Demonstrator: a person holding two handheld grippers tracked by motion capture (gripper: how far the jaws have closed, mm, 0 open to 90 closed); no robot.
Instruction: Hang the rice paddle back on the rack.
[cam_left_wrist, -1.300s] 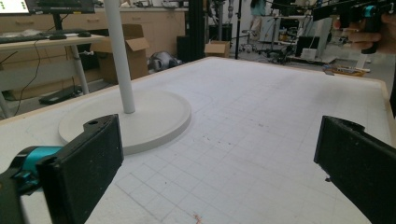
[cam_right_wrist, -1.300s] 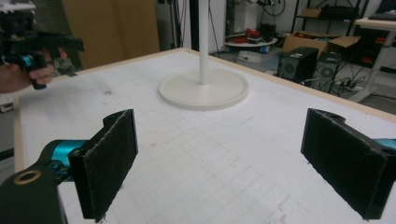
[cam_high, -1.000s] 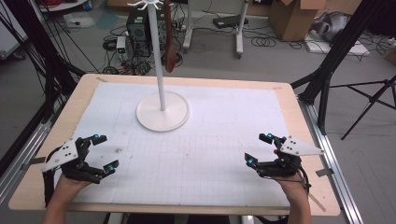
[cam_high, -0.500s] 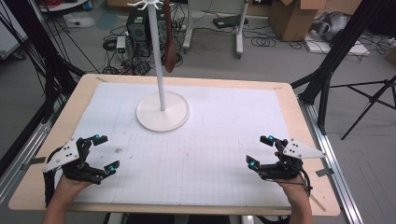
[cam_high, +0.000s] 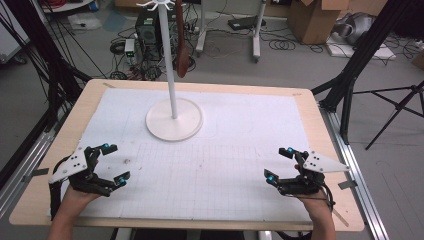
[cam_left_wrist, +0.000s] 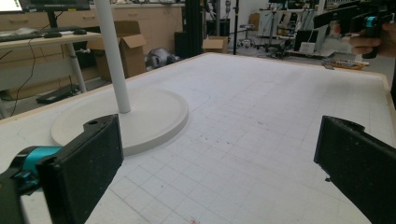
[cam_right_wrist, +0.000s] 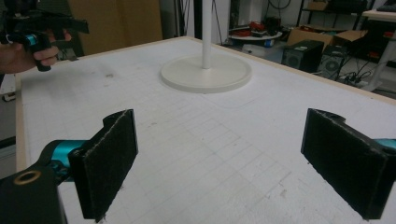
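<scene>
Both claws, left (cam_high: 111, 162) and right (cam_high: 279, 164), gape (holding nothing) near the stand (cam_high: 174, 119).

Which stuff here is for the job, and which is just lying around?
For the job:
- left gripper, open, holding nothing
- right gripper, open, holding nothing
- white stand on the mat
- brown thing hanging from the stand's top hooks

Just lying about:
- cardboard boxes on the floor
- cables on the floor
- black tripod beside the table
</scene>
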